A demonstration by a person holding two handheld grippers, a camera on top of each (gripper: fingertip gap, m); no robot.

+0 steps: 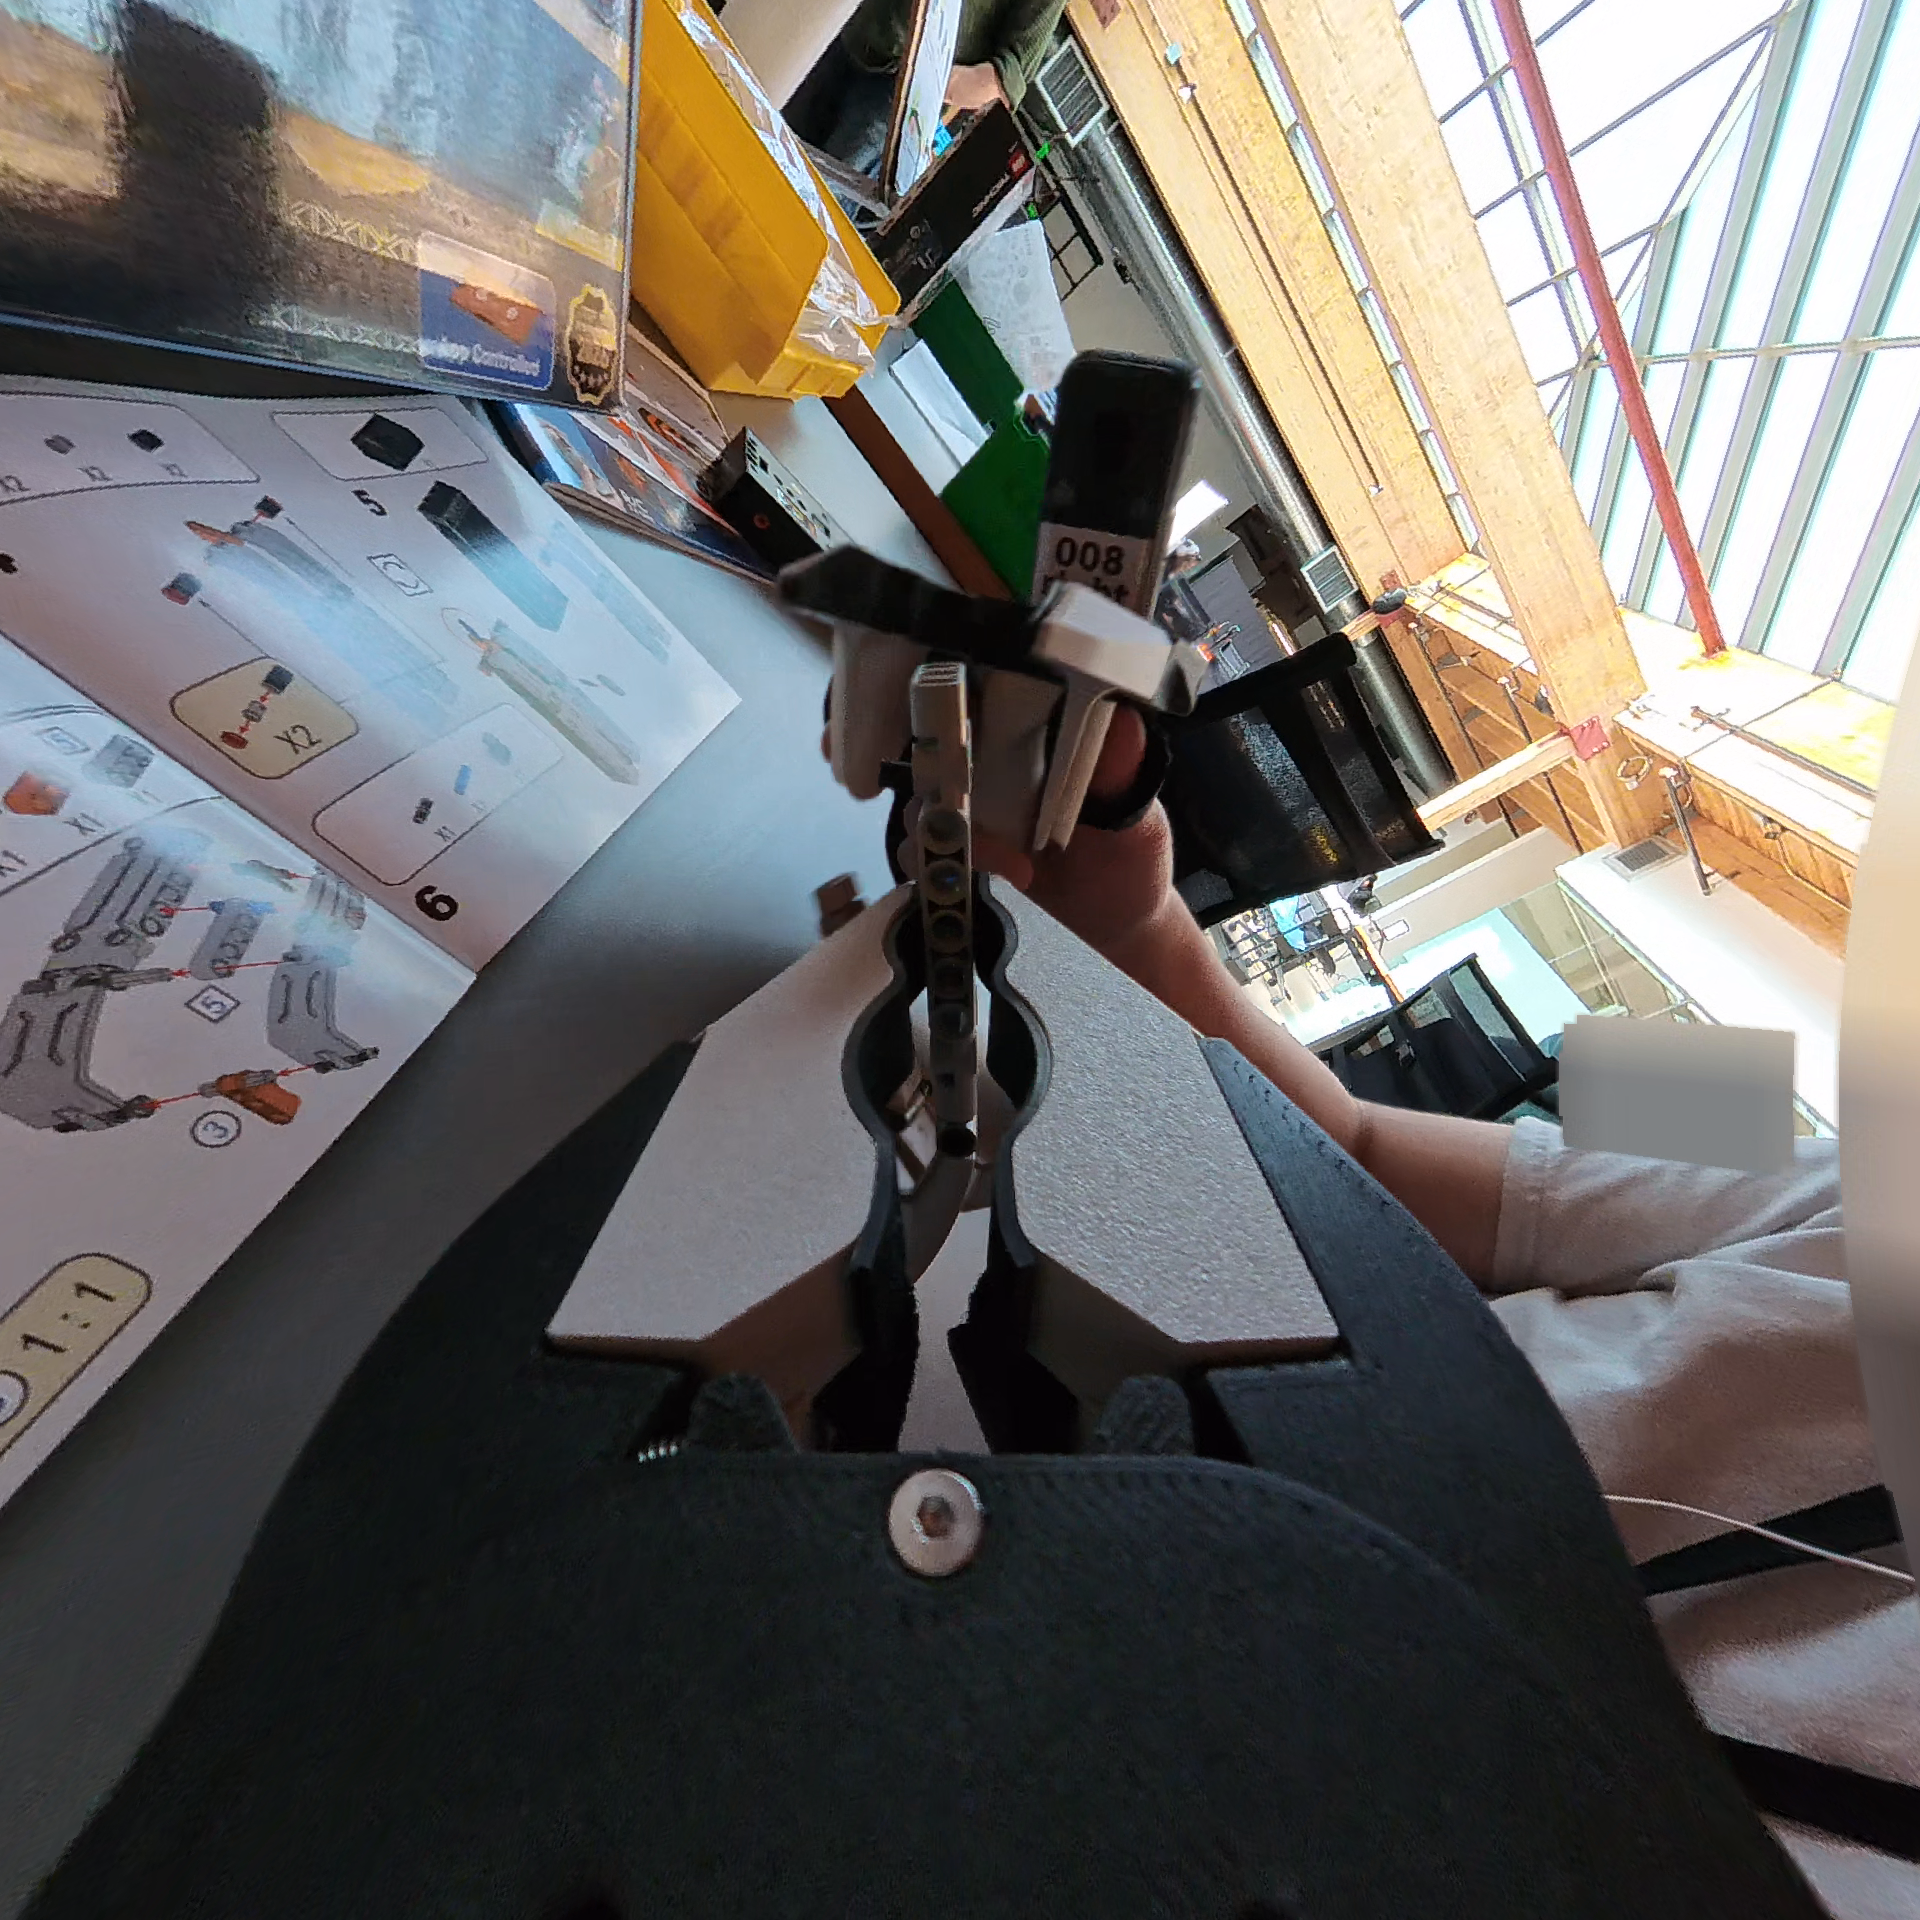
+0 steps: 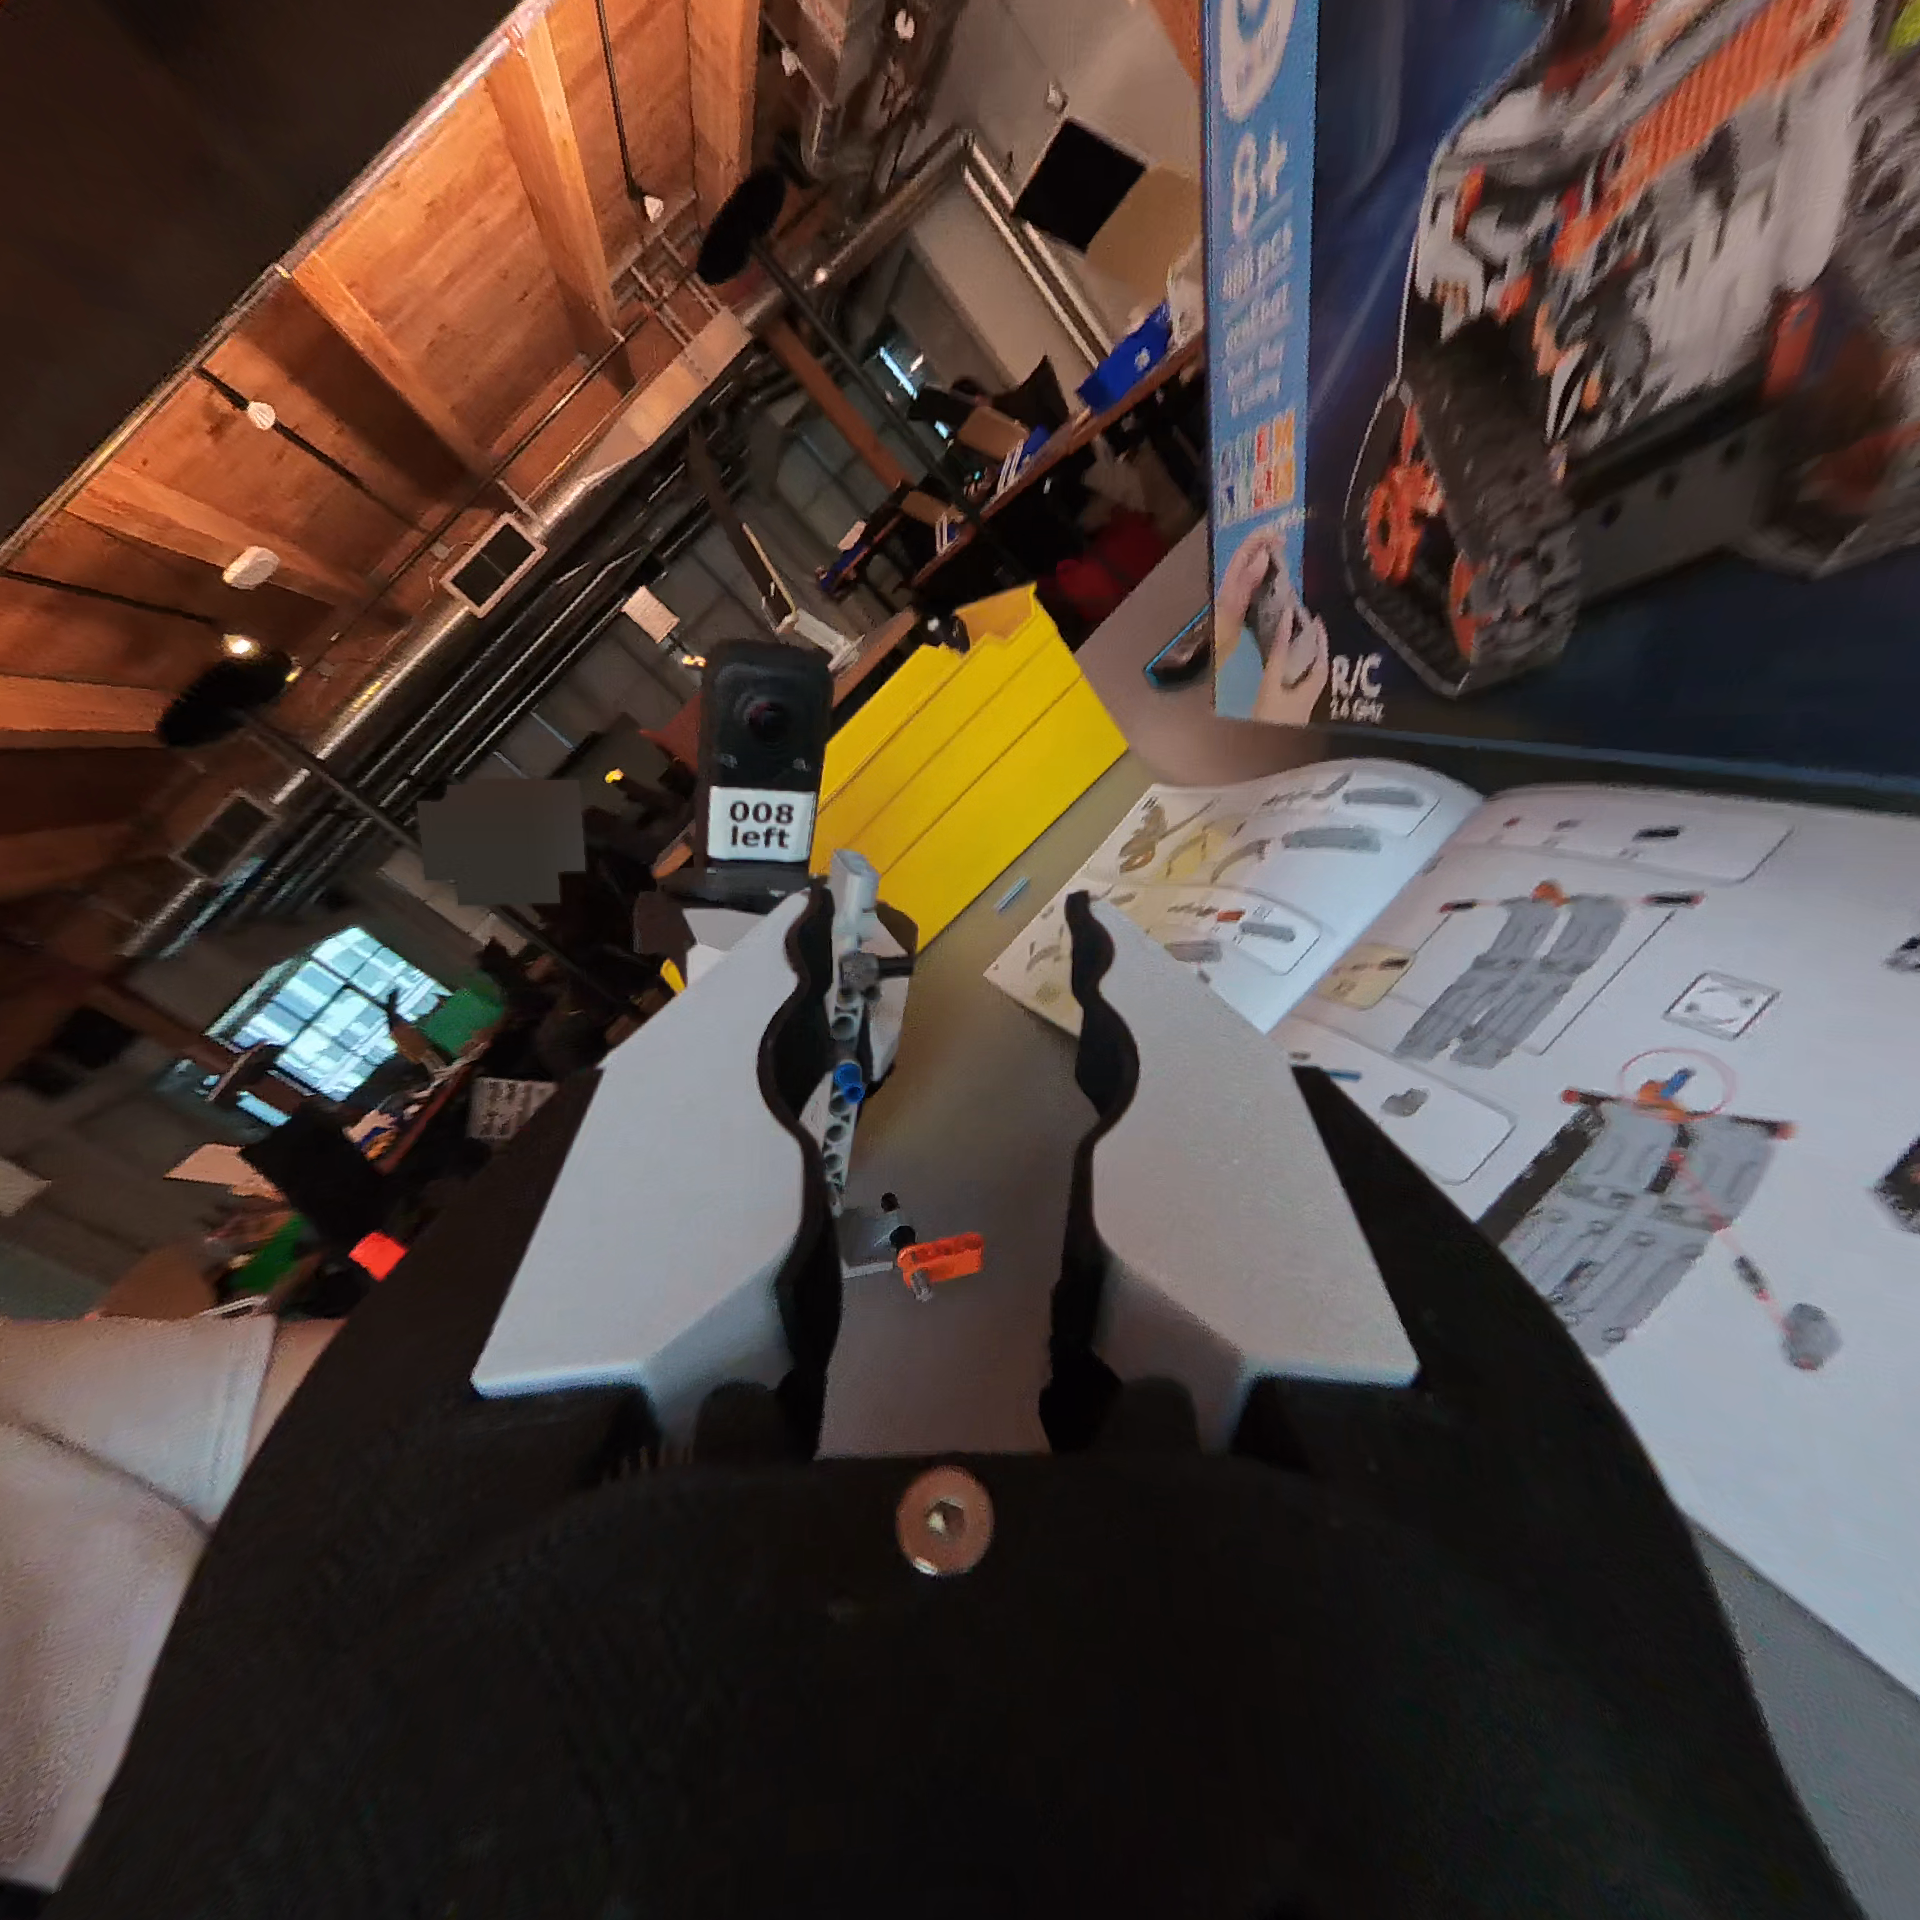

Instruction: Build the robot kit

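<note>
Above an open instruction booklet [image 1: 343, 748], the left gripper [image 1: 943, 914] grips a grey beam [image 1: 943, 935]. The right gripper [image 2: 940, 935] is spread wide around that beam.

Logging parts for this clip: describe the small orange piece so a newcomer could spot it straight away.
Start at the open instruction booklet on the grey table, below the big toy box. Left of the booklet, the right gripper stands open. The orange piece sits between its fingers, at the foot of a long grey holed beam; it is the only orange part there.
</note>
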